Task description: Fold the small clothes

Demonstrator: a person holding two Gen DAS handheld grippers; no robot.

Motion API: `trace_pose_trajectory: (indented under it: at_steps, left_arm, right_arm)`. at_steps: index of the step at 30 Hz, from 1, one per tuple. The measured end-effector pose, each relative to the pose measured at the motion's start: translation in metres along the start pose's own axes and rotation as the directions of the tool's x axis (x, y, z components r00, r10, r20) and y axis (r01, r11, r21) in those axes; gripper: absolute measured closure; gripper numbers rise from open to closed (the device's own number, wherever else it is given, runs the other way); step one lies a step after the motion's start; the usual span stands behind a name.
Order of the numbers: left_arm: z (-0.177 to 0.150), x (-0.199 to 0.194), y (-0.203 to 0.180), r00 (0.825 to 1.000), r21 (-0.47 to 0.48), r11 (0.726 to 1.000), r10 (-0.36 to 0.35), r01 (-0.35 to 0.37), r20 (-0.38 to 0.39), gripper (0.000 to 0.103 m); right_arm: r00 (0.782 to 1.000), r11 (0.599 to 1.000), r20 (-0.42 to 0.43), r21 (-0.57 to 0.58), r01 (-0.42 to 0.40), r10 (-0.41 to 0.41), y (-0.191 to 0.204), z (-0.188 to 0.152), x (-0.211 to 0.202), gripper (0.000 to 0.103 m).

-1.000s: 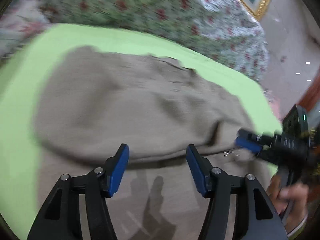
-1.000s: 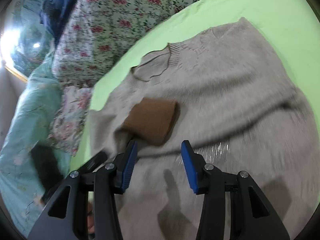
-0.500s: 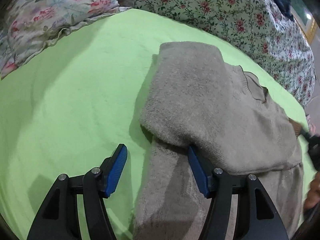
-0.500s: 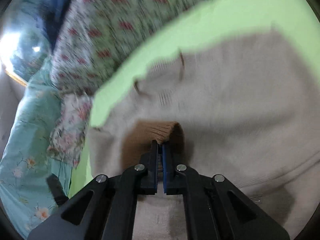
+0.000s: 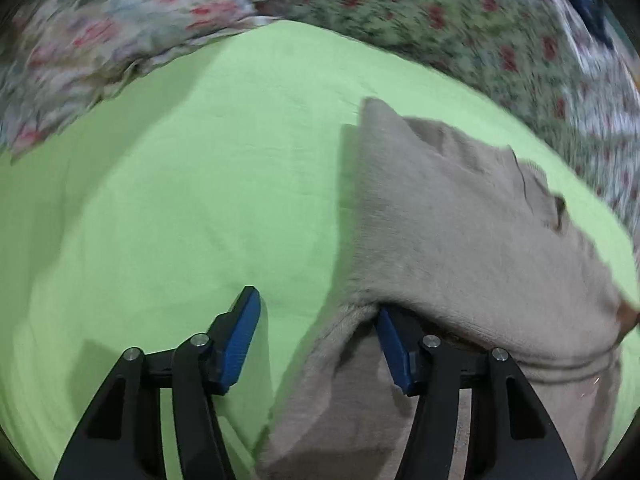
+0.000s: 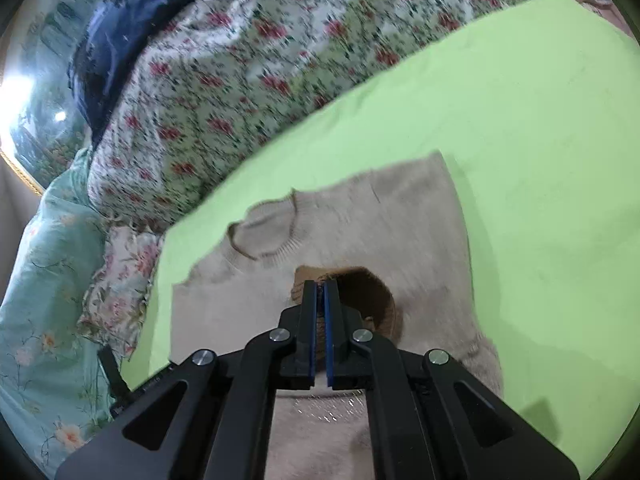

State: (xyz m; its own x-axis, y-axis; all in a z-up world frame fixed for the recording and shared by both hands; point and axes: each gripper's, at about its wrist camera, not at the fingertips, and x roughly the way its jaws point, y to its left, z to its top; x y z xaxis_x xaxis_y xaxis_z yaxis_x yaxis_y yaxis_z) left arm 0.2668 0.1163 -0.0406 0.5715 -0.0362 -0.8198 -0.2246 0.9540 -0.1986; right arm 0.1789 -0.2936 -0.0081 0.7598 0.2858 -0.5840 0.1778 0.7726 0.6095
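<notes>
My left gripper [image 5: 316, 336] is wide open and holds nothing; its left finger is over the green sheet [image 5: 180, 208], and its right finger sits under the folded edge of the beige sweater [image 5: 460, 240], so the tip is partly hidden by the knit. My right gripper [image 6: 320, 288] is closed, the two blue pads almost touching; between them I pinch the brown cuff [image 6: 372, 300] of the sweater [image 6: 240, 320], which stands open like a small round tube on top of the beige body. The sweater lies on the green sheet [image 6: 520, 140], its collar [image 6: 268, 232] pointing away from me toward the floral quilt [image 6: 240, 80]; one side is folded over the body, and the fold line runs in front of my left gripper. In the left view the floral quilt [image 5: 460, 32] is blurred. Behind the quilt, in the right view, there is a dark blue cloth [image 6: 132, 28], and a teal flowered blanket [image 6: 44, 320] lies at the left edge of the bed.
</notes>
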Motion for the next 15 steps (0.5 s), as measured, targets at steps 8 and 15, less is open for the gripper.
trace_pose_trajectory:
  at_steps: [8,15]
  left_arm:
    - [0.003,0.002,0.019,0.998,-0.079,0.995,-0.058,0.059,0.013,0.045]
    - [0.001,0.001,0.026,0.996,-0.092,0.992,-0.088,0.090,0.027,0.044]
  right_arm:
    - [0.988,0.989,-0.059,-0.031,0.144,-0.146,-0.011,-0.010,0.028,0.098]
    - [0.969,0.965,0.059,-0.087,0.246,-0.242,0.003,-0.024,0.003,0.096]
